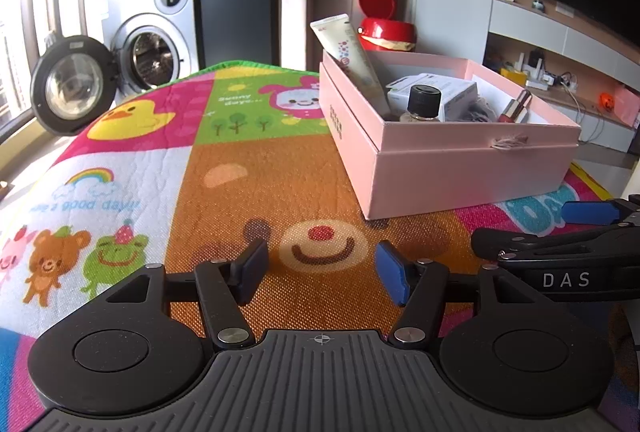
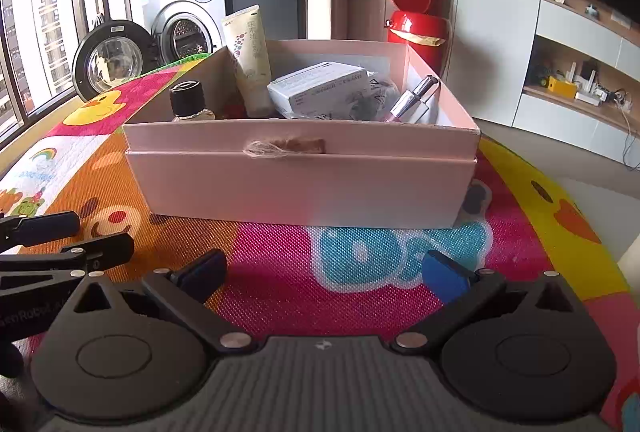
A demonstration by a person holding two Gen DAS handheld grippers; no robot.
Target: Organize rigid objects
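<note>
Left tongs (image 1: 322, 272): apart, nothing between the blue pads, held low over the orange bear panel of the play mat (image 1: 120, 160).
Right tongs (image 2: 326, 272): spread wide, nothing held, just above the pink and blue part of the mat, facing the near wall of the box.
Pink box (image 2: 300, 184): open, resting on the mat-covered surface; straight ahead of the right tongs, ahead and to the right of the left tongs; a twine loop (image 2: 266, 149) hangs at its front edge.
Tube (image 2: 249, 60): white, leaning upright against the box's far wall, its top above the rim.
Small bottle (image 2: 188, 102): clear with a black cap, standing in the near left corner of the box.
White carton (image 2: 320, 88): lying in the middle of the box.
Lipstick (image 2: 414, 100): pink and silver, tilted against the right side of the box.
Background: a washing machine (image 1: 156, 32) with its door open, and a red bin (image 1: 386, 28) with its lid up, behind the box.
</note>
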